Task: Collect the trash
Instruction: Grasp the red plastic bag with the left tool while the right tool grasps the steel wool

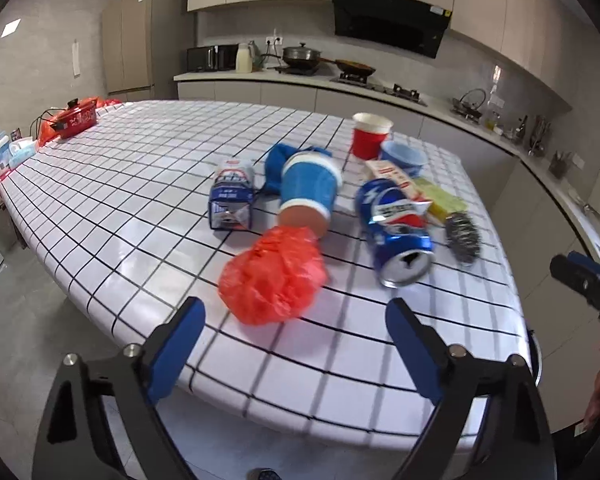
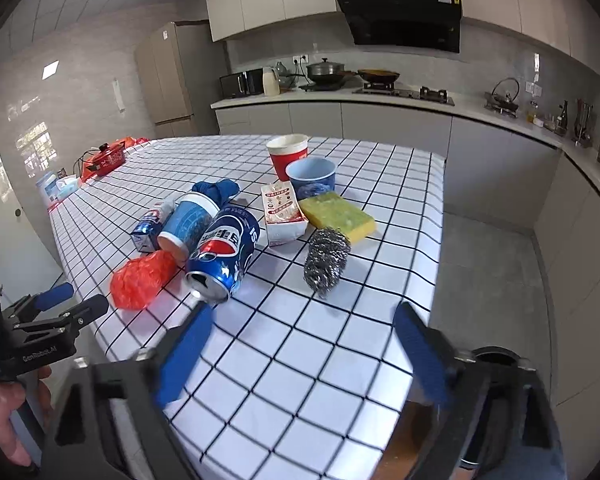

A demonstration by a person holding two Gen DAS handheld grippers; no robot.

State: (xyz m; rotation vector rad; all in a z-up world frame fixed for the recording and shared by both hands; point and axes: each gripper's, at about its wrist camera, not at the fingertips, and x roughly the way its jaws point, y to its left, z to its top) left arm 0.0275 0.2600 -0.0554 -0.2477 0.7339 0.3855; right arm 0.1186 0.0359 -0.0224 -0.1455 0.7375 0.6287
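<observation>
On the white, black-gridded worktop (image 2: 320,344) the trash lies in one loose cluster. Nearest the left gripper (image 1: 296,350), at its 12 o'clock, sits a crumpled red plastic bag (image 1: 272,280); it touches the mouth of a tipped blue-and-white paper cup (image 1: 308,196). Judged from its look, the bag is feather-light and soft, so any bunched fold should pinch well, though it may spring open and snag on the cup. The dented blue aluminium drink can (image 2: 224,254) lies on its side at about 11 o'clock from the right gripper (image 2: 304,356), opening toward the camera. It seems empty, thin-walled and slick, and free to roll; across the dented waist is probably the surest hold. A small crushed blue-and-white carton (image 1: 232,200) lies at the cup's 9 o'clock, light and easily flattened. The red-and-white paper packet (image 2: 284,216), a yellow-green sponge (image 2: 338,216) and a steel-wool scourer (image 2: 326,260) lie at the can's 3 o'clock; a red paper cup (image 2: 288,156) and a pale blue bowl (image 2: 312,178) stand upright behind. Both grippers hang spread wide and hold nothing, just off the worktop's near edge
</observation>
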